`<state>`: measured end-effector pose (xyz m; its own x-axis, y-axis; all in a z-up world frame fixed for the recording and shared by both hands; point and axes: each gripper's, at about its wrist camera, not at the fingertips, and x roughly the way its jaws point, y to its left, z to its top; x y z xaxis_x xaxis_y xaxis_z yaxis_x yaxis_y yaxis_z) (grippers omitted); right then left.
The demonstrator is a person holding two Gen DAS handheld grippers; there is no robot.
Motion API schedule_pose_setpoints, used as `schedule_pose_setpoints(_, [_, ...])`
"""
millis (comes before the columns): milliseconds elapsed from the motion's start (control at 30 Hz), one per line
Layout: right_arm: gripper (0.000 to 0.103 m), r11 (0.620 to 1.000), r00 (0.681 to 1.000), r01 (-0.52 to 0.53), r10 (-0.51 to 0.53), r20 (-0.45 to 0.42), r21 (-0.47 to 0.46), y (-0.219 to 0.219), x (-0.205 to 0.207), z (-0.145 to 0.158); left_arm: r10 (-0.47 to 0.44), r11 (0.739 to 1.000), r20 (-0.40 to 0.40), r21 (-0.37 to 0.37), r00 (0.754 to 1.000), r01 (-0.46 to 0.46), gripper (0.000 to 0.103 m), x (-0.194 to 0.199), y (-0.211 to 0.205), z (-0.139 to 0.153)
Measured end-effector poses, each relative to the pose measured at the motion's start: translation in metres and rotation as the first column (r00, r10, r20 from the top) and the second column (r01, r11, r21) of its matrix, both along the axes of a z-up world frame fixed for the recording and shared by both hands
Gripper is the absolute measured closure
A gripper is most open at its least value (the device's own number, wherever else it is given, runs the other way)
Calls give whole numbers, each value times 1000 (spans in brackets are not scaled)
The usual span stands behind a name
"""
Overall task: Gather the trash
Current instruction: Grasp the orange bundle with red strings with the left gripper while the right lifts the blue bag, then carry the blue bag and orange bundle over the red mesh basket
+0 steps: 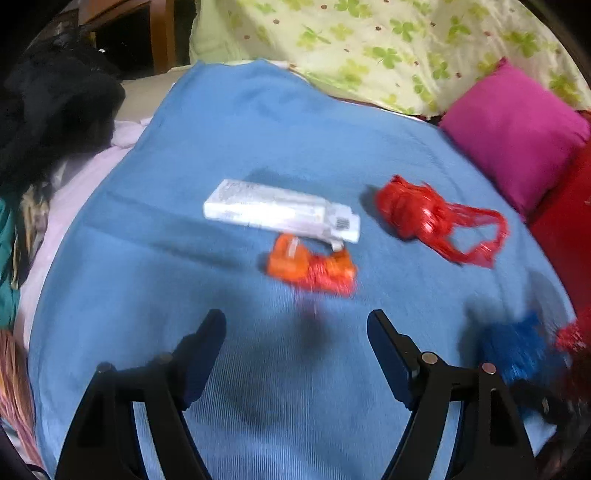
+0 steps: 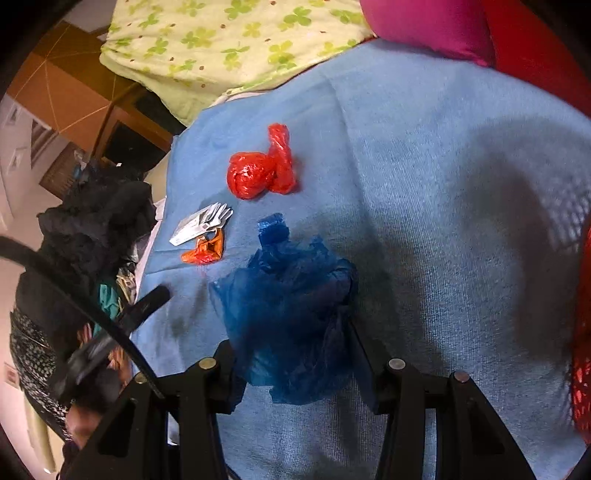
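A blue blanket (image 1: 229,147) covers the bed surface across the centre of both views. A clover-print pillow (image 1: 388,44), pale yellow-green, lies along the blanket's far edge at 12 o'clock. A magenta cushion (image 1: 513,136) rests at 2 o'clock in the left wrist view, touching a red fabric (image 1: 565,221) at 3 o'clock. A pile of black clothing (image 1: 55,110) sits off the blanket's edge at 10 o'clock. Wooden furniture (image 1: 162,33) stands behind it at 11 o'clock.

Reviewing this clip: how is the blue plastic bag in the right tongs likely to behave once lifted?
The blue plastic bag looks thin and crumpled, so it is probably very light and floppy, sagging below the right tongs. Its film looks smooth, so a loose pinch might slip. Breakage seems unlikely, and it should not roll on the blue blanket.
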<state>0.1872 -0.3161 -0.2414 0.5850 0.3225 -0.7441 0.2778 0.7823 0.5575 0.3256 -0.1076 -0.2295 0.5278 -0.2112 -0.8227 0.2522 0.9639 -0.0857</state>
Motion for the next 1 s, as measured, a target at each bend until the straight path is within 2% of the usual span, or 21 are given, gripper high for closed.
schedule_pose_setpoints(200, [51, 1000, 1000, -25, 25, -10, 7, 8, 2, -5, -6, 998, -8, 55, 1000, 7, 24, 26, -21, -17])
schedule_pose_setpoints(333, [51, 999, 999, -34, 34, -18, 16, 10, 5, -7, -12, 998, -18, 64, 1000, 13, 24, 35, -28, -24])
schedule_pose_setpoints(500, [51, 999, 998, -49, 49, -26, 17, 14, 10, -8, -41, 991, -2, 124, 999, 41, 24, 40, -37, -34])
schedule_pose_setpoints(567, [51, 999, 998, -50, 51, -26, 17, 15, 10, -8, -42, 992, 6, 121, 999, 41, 24, 42, -37, -35])
schedule_pose_setpoints(633, [51, 998, 998, -51, 52, -27, 20, 13, 10, -9, -44, 994, 8, 102, 999, 43, 33, 42, -34, -34])
schedule_pose_setpoints(800, [51, 998, 998, -55, 56, -25, 22, 13, 11, -10, -52, 994, 26, 95, 998, 49, 34, 38, -29, -32])
schedule_pose_setpoints(1000, [51, 998, 998, -55, 55, -20, 21, 12, 10, -9, -50, 996, 43, 81, 998, 46, 34, 14, -19, -21])
